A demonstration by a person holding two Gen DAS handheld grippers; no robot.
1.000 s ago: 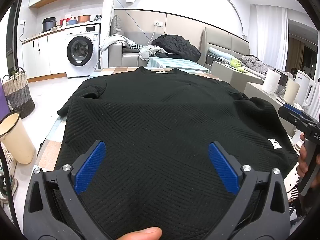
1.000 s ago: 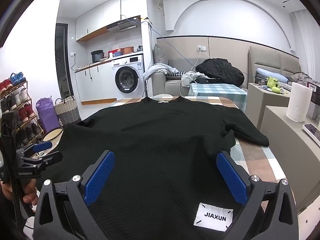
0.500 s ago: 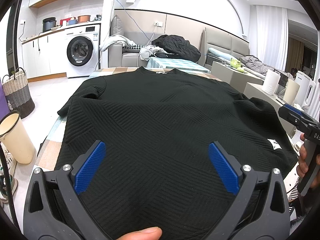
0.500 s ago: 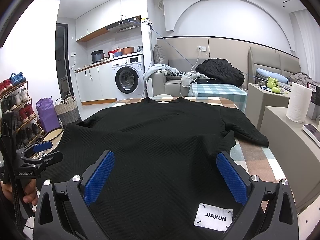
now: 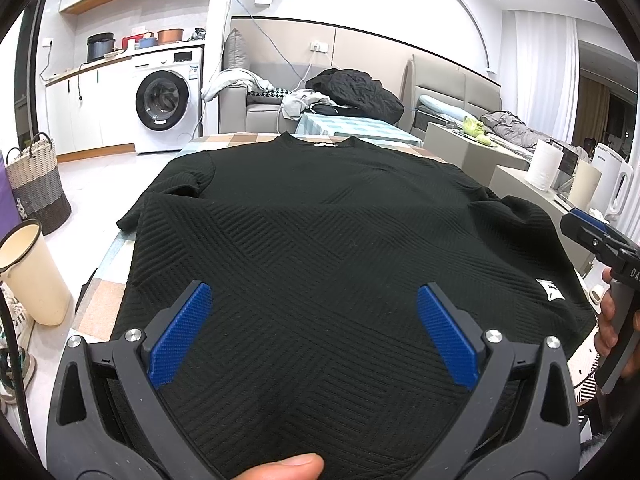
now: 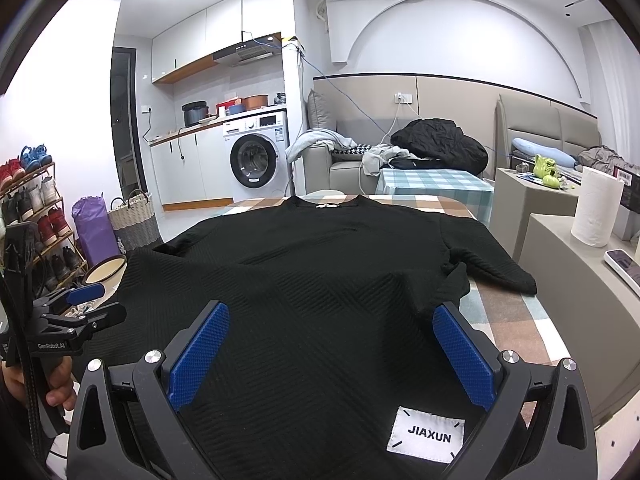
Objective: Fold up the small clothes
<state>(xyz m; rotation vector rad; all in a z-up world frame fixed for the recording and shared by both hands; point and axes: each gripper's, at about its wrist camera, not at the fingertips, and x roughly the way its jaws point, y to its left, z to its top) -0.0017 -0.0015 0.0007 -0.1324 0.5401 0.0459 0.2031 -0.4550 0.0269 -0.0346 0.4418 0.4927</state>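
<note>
A black textured sweater (image 5: 320, 240) lies flat on the checked table (image 5: 100, 304), collar at the far end, hem nearest me. It also shows in the right wrist view (image 6: 320, 280), with a white JIAXUN label (image 6: 426, 438) near the hem. My left gripper (image 5: 312, 328) is open and hovers over the hem's left part, holding nothing. My right gripper (image 6: 330, 348) is open over the hem's right part, just behind the label, holding nothing. Each gripper shows at the edge of the other's view: the right one (image 5: 592, 236), the left one (image 6: 80, 304).
A cream bucket (image 5: 32, 272) and a woven basket (image 5: 36, 184) stand on the floor left of the table. Low grey cabinets with a paper roll (image 6: 596, 208) stand to the right. A sofa with piled clothes (image 6: 436, 148) and a washing machine (image 6: 256, 156) are behind.
</note>
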